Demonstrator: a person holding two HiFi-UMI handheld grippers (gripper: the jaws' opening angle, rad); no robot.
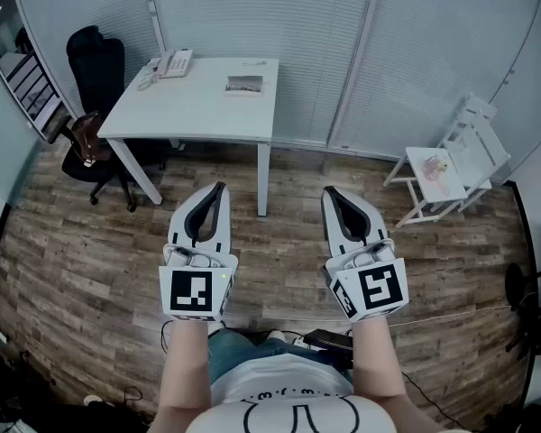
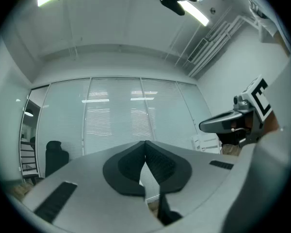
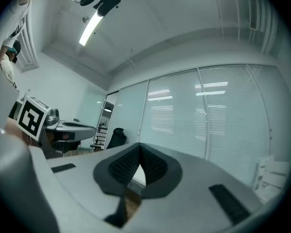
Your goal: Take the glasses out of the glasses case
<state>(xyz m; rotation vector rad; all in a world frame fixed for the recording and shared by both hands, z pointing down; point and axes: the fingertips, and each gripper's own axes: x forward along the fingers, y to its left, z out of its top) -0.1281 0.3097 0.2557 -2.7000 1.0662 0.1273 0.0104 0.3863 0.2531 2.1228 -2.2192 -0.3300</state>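
No glasses or glasses case can be made out for certain. A small flat grey thing lies on the white table across the room. My left gripper and right gripper are held side by side in front of me, well short of the table, pointing at it roughly level. Both sets of jaws are shut with the pads touching and nothing between them, as the left gripper and right gripper show in their own views. Each gripper view also catches the other gripper off to the side.
A white telephone sits at the table's far left corner. A black office chair stands left of the table, with a shelf on the left wall. A small white folding stand is at the right. A black item lies on the wooden floor by my feet.
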